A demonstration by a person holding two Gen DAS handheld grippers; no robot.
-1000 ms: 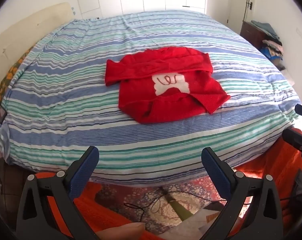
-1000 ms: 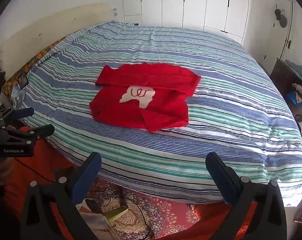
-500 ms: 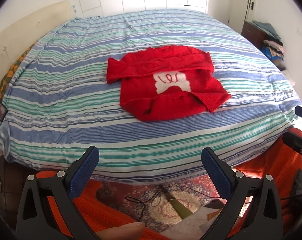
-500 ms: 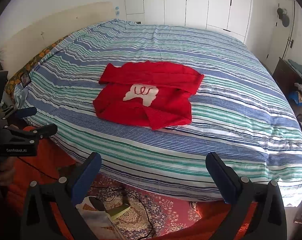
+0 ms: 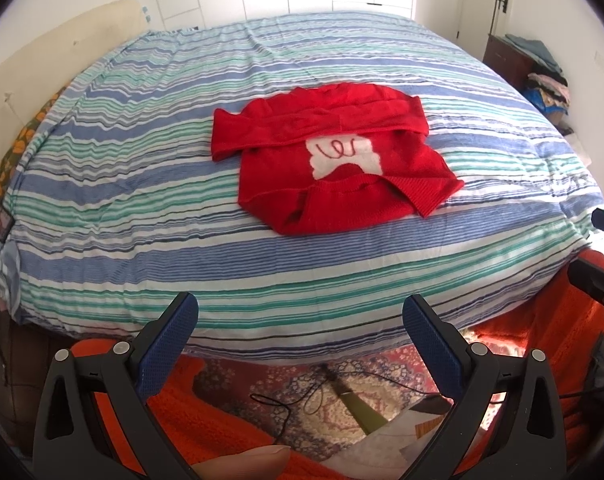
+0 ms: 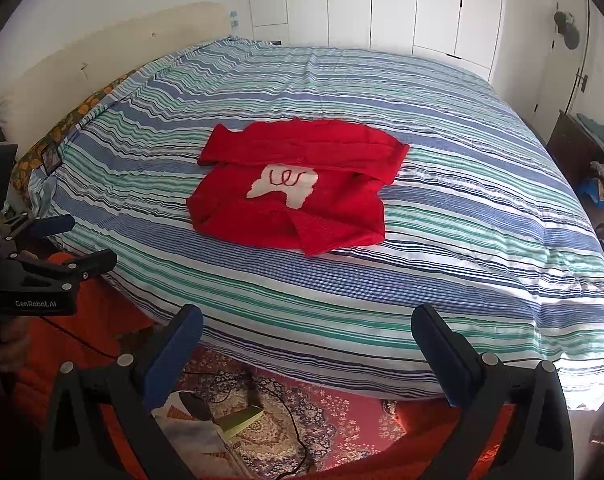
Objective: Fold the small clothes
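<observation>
From the left wrist view, the red sweater lies in the middle of the striped bed, partly folded with its sleeves drawn across the body and one ribbed corner sticking out on the near side, so I judge tidying folds remain; the left gripper hangs short of the bed's near edge, jaws released and empty. From the right wrist view, the right gripper is likewise spread and empty off the bed's near edge, and only here does the left gripper's whole body show, beside the bed's left corner.
</observation>
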